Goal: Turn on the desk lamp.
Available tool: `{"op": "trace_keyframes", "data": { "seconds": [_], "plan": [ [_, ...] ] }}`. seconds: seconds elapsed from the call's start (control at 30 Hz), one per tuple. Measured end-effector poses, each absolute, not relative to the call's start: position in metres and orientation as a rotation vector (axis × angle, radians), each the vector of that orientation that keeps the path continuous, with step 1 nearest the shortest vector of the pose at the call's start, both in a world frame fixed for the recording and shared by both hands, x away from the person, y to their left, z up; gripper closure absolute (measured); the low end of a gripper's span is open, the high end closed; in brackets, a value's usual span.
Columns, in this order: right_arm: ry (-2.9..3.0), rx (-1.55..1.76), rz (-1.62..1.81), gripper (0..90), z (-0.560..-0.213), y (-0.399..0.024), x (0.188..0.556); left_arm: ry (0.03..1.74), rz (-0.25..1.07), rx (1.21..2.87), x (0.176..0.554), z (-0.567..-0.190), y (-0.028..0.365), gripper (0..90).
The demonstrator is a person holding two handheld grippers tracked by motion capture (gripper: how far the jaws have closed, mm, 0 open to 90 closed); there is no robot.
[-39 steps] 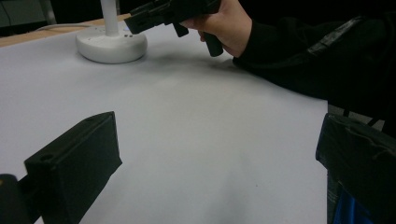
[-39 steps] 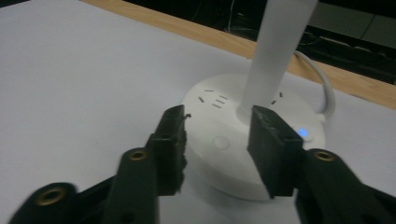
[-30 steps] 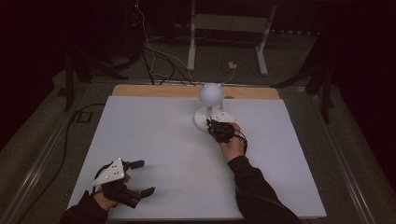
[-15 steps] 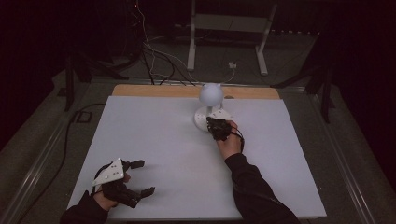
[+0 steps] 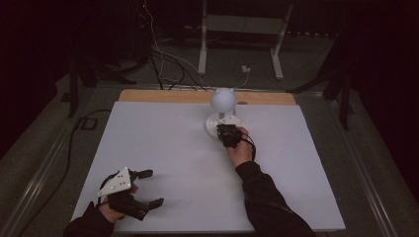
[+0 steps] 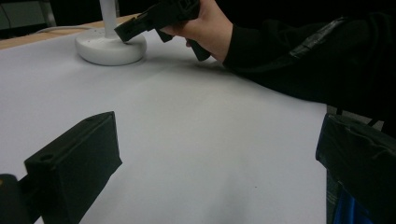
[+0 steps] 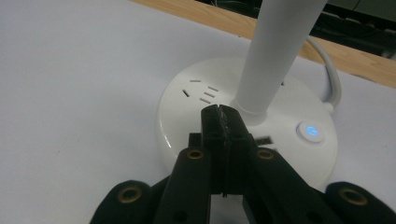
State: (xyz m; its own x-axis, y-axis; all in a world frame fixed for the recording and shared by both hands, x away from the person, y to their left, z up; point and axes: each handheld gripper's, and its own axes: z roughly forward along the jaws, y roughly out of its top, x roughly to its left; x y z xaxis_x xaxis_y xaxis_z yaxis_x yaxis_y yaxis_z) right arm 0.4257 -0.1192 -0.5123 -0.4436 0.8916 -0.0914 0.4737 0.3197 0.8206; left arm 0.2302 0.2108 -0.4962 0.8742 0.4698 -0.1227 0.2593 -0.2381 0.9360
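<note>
High view: my right gripper (image 5: 226,132) sits at the lamp's base (image 5: 213,124), far table centre.
Left gripper view: my left gripper (image 6: 205,154) idles, jaws apart, holding nothing. Right gripper view: jaws pressed together over the base, probably to poke its lit button (image 7: 310,131).

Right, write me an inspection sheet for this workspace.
Surface: white table with a wooden strip along its far edge.
Job's things: white desk lamp, round base with socket slots and a lit blue button.
Clutter: nothing seen.
Grippers: left gripper open near the front-left corner; right gripper shut, tips over the base beside the stem.
Cables: white lamp cord; floor cables behind.
Surroundings: dark, white stand.
</note>
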Motion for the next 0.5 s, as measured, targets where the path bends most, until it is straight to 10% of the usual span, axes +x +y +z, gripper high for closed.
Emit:
{"op": "trace_keyframes", "data": {
  "seconds": [0.5],
  "plan": [
    [2.05, 1.191, 0.994, 90.0, -0.5144, -0.1167, 0.4258, 0.547, 0.212, 1.839, 0.2306, -0.4967, 0.2103, 0.3]
  ]
}}
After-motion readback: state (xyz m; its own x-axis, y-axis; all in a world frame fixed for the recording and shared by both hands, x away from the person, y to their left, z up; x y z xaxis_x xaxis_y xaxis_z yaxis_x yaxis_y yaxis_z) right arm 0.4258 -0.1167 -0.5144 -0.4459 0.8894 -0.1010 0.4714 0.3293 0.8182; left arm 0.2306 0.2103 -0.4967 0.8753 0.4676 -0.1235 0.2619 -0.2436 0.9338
